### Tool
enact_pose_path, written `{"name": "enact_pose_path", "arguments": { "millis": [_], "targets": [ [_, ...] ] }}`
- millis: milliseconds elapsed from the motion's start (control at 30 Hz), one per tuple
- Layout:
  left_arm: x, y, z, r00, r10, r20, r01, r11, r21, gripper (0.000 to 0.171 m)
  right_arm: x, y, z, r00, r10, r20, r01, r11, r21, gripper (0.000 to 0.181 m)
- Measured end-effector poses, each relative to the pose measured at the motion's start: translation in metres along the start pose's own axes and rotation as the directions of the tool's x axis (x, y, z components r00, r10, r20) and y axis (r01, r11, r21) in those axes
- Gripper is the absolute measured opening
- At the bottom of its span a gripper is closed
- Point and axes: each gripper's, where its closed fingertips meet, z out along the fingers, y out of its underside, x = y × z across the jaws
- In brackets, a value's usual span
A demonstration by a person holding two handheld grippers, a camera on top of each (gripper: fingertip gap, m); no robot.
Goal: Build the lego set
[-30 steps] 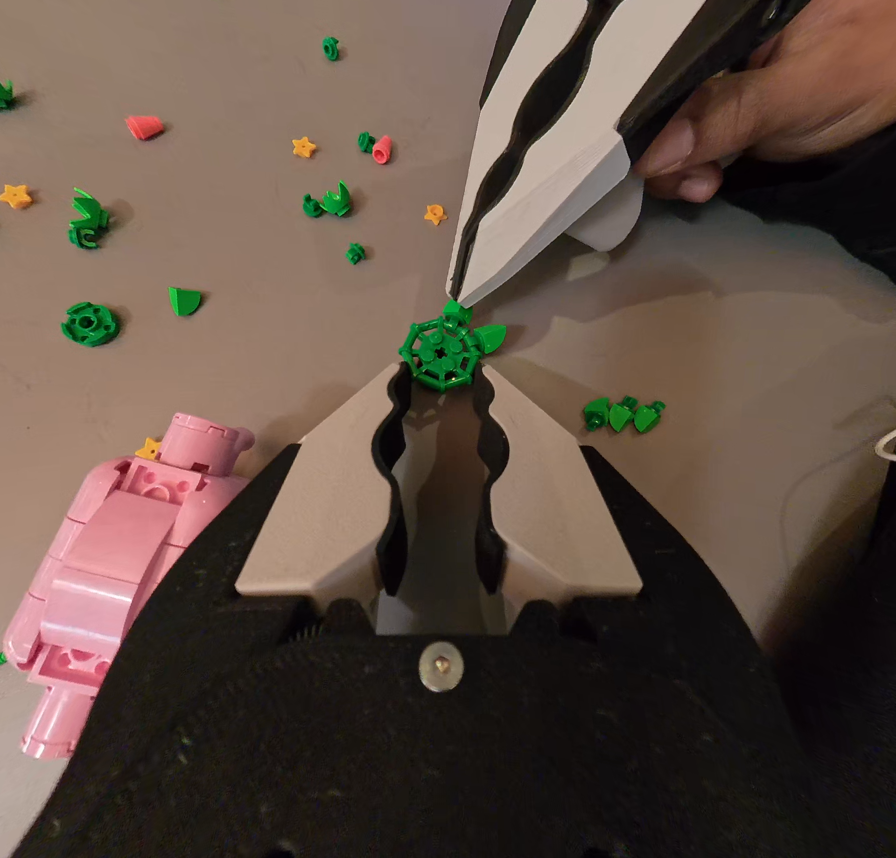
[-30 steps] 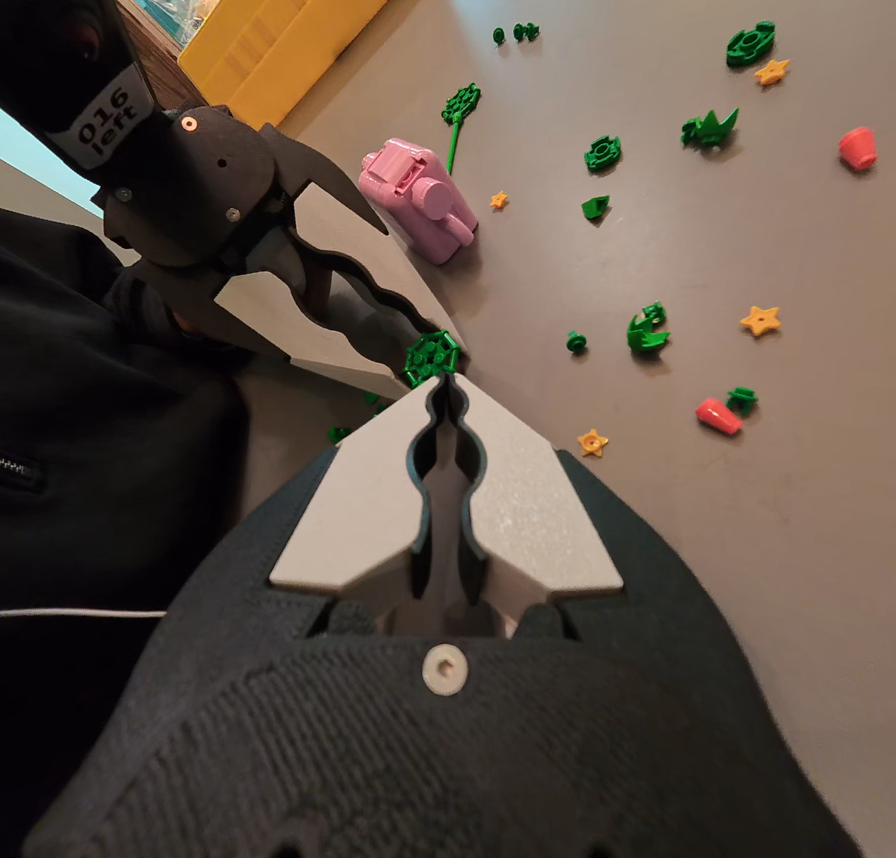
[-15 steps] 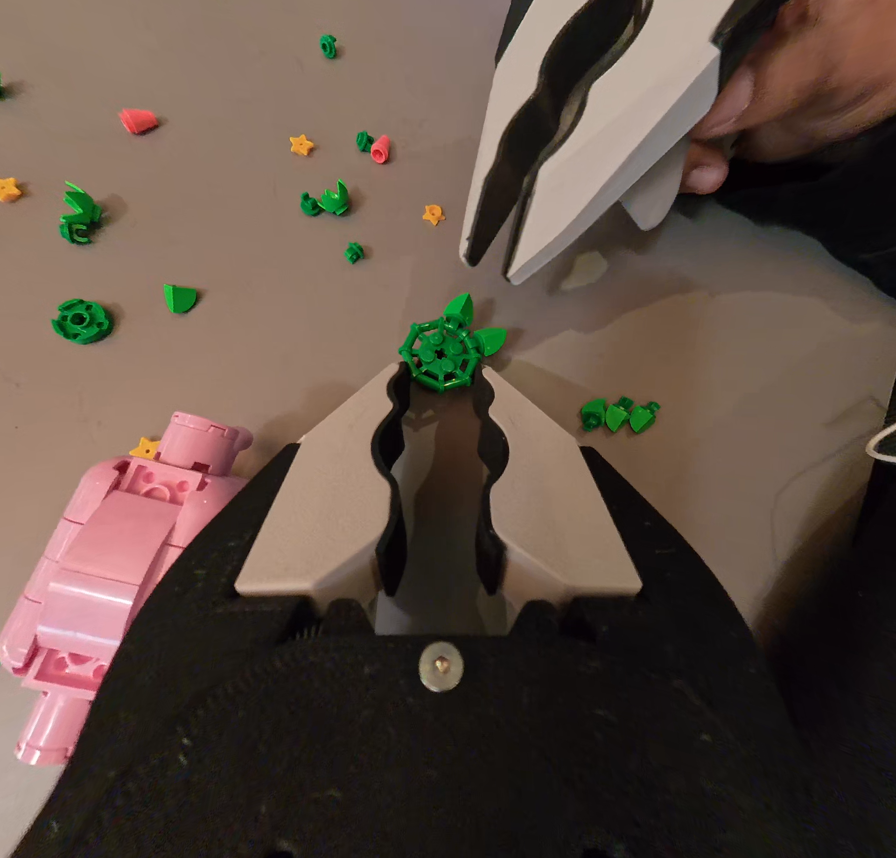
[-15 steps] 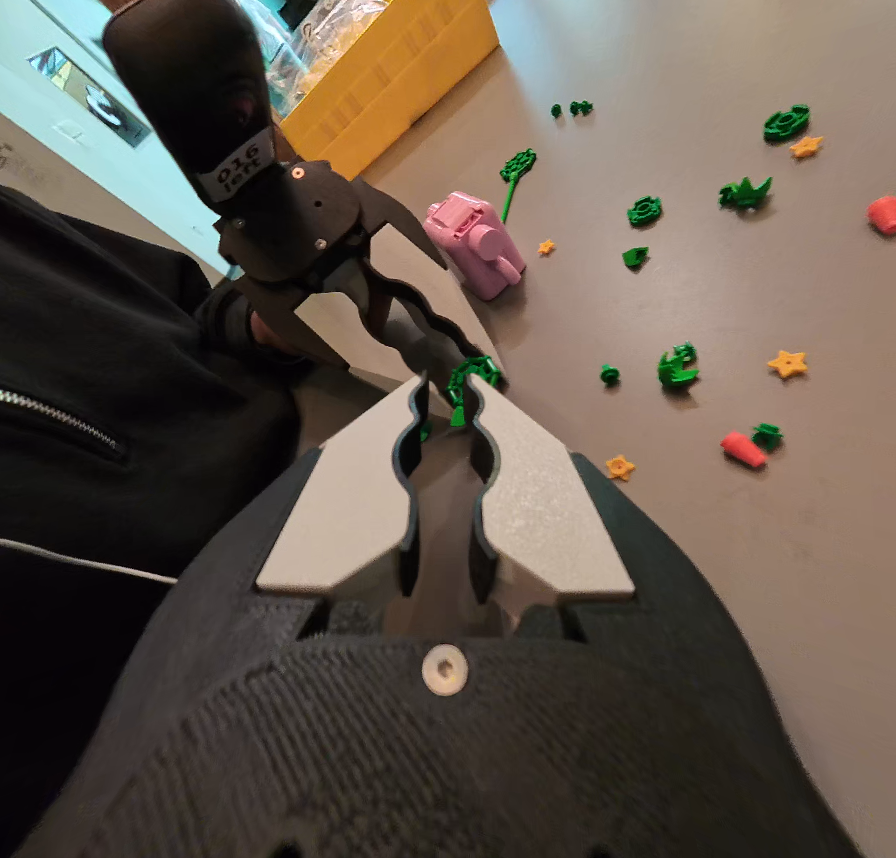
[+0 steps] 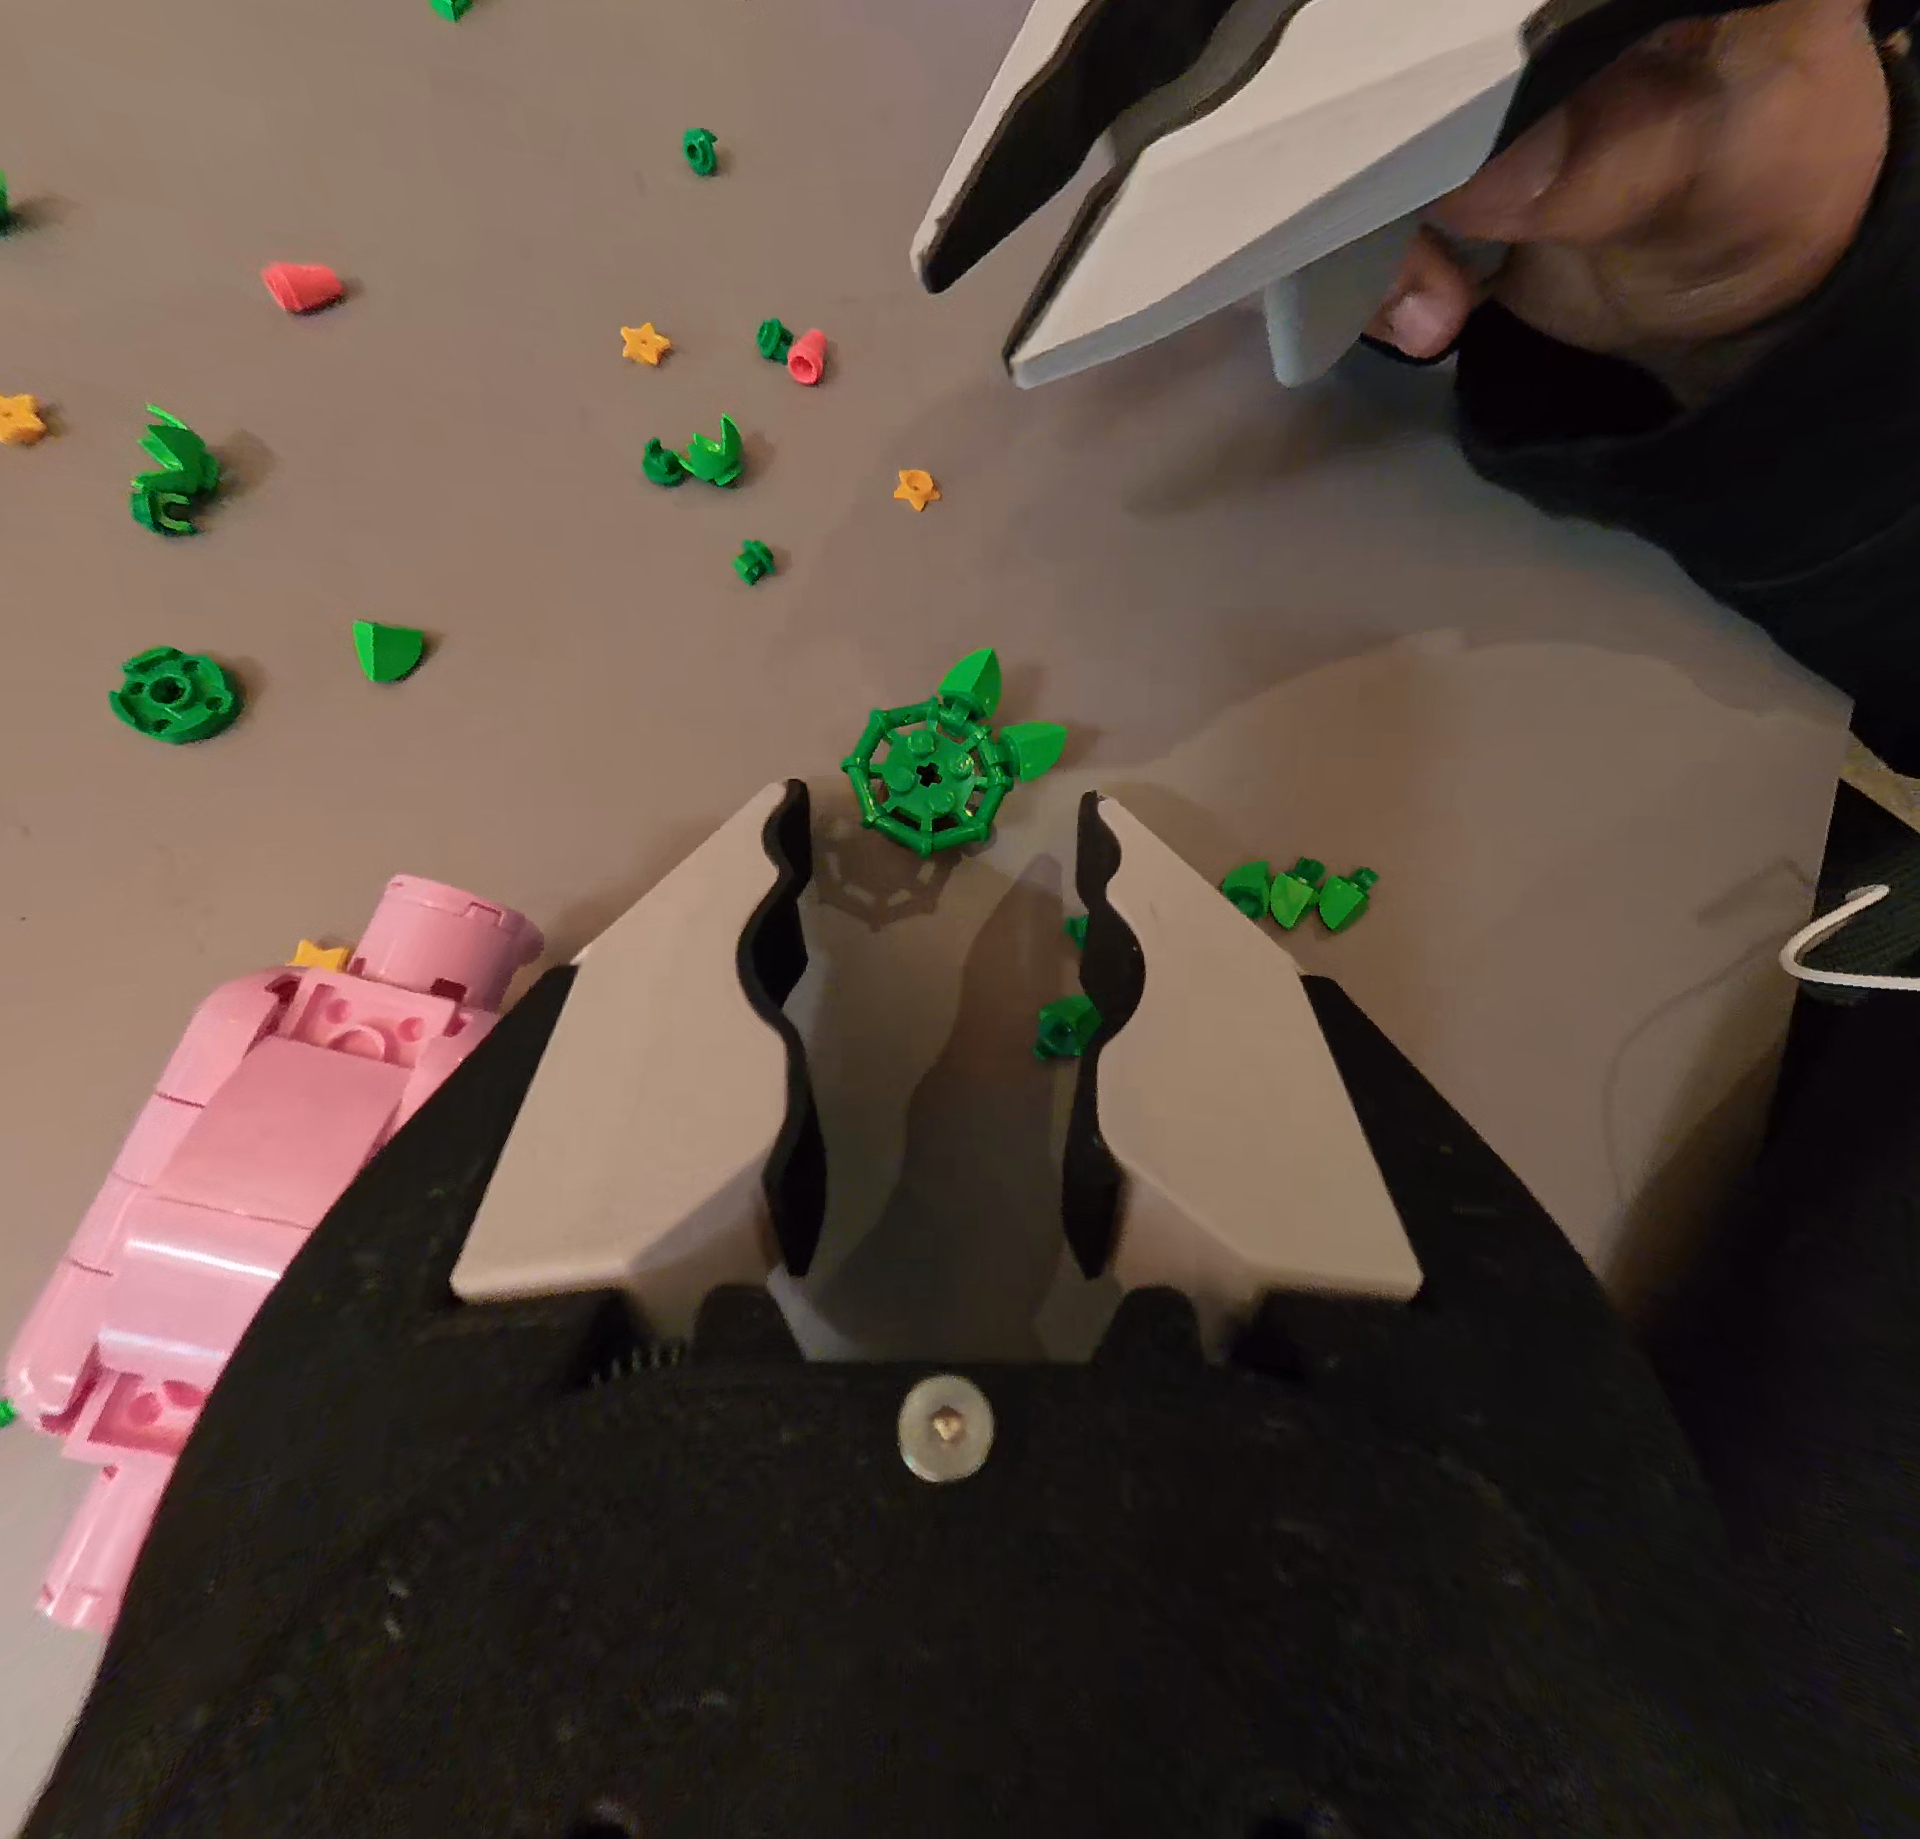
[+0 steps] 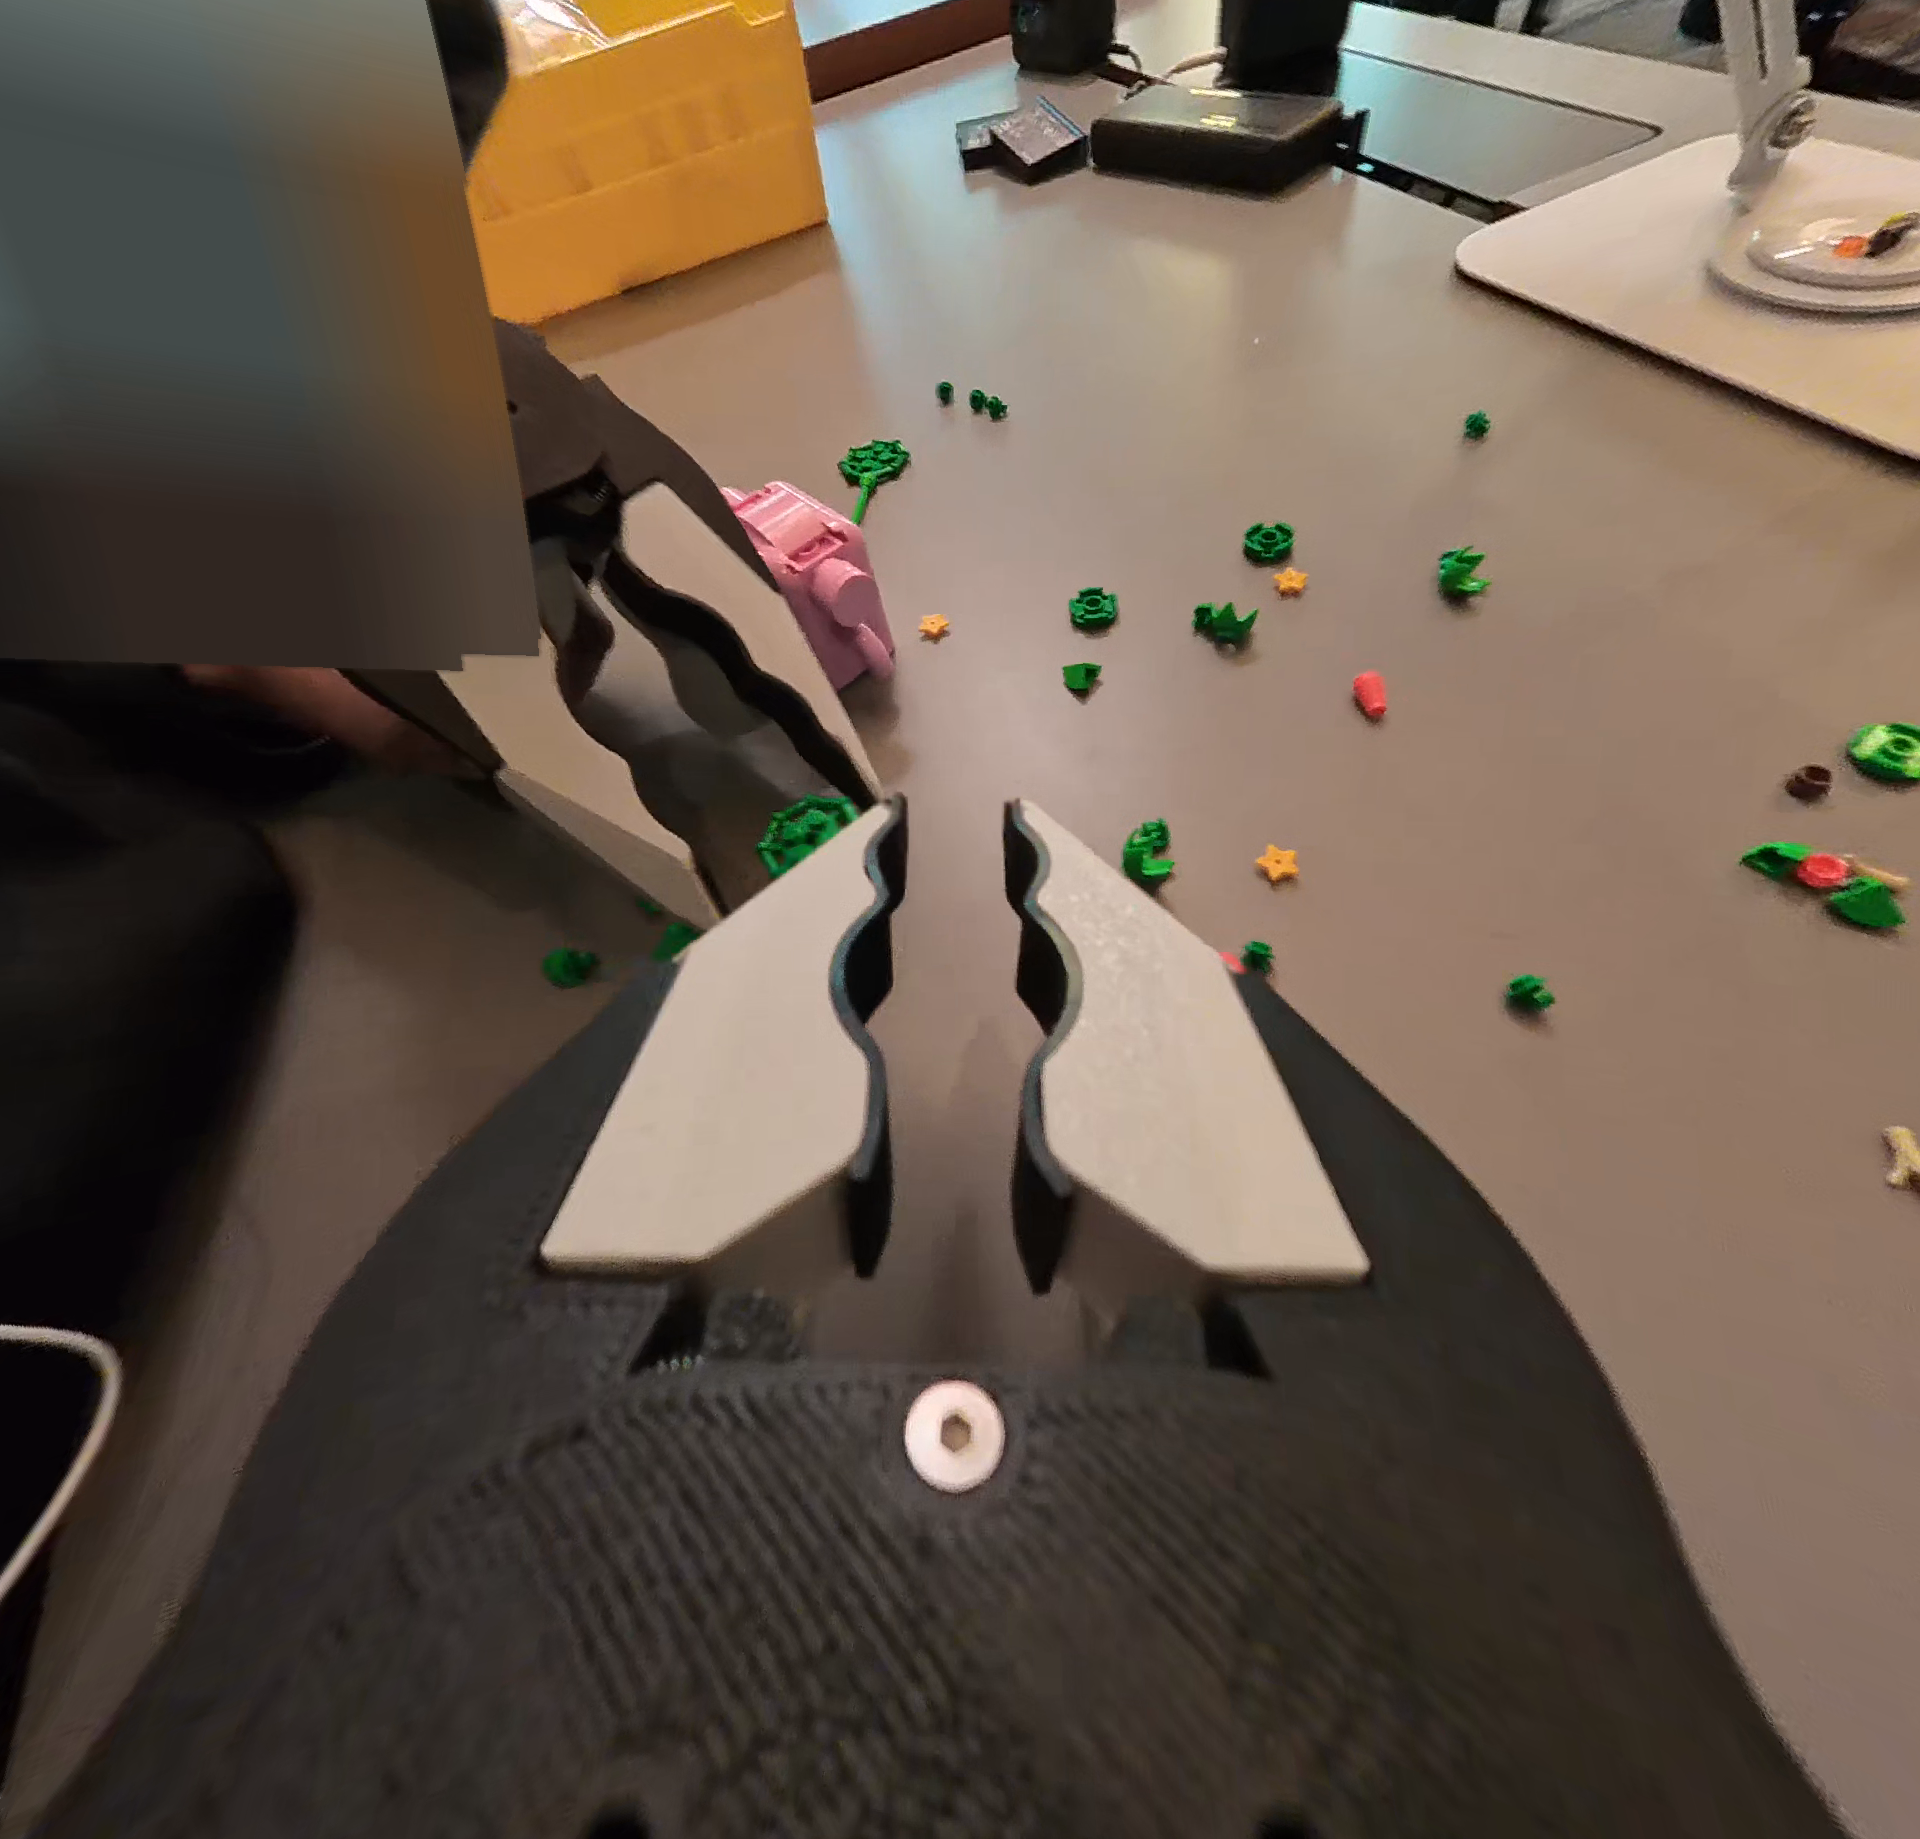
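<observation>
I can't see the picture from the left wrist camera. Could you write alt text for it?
The left hand-held gripper is open just behind a green web-shaped Lego wheel with two leaves on a grey table. The right hand-held gripper, open too, hangs above; small loose pieces and a pink Lego build lie around.

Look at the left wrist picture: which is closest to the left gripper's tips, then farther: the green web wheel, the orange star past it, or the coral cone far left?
1. Green web-shaped wheel piece, just ahead of the left gripper.
2. Small orange star, farther ahead.
3. Coral cone piece, far upper left.
</observation>
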Motion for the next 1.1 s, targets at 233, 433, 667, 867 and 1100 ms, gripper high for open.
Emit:
{"name": "enact_pose_path", "arguments": {
  "millis": [233, 433, 667, 867, 1100],
  "targets": [
    [0.000, -0.010, -0.009, 0.999, -0.017, -0.026, 0.020, 0.996, 0.088, 0.054, 0.028, 0.005, -0.008, 0.992, 0.064, -0.109, -0.064, 0.998, 0.006, 0.018],
    [-0.007, -0.022, -0.027, 0.997, -0.064, -0.050, 0.074, 0.973, 0.217, 0.057, 0.036, 0.011, -0.007, 0.988, 0.067, -0.139, -0.069, 0.998, -0.013, 0.018],
    [-0.005, -0.028, -0.039, 1.000, -0.001, -0.027, 0.009, 0.961, 0.277, 0.013, 0.040, 0.011, -0.008, 0.987, 0.059, -0.149, -0.060, 0.998, -0.005, 0.017],
    [-0.002, -0.025, -0.037, 0.999, 0.039, -0.023, -0.032, 0.965, 0.261, 0.005, 0.041, 0.011, -0.010, 0.988, 0.027, -0.154, -0.028, 1.000, -0.008, 0.015],
    [0.007, -0.027, -0.038, 0.995, 0.092, -0.047, -0.076, 0.960, 0.271, 0.001, 0.045, 0.006, -0.017, 0.980, -0.049, -0.195, 0.052, 0.999, 0.010, 0.012]
  ]
}}
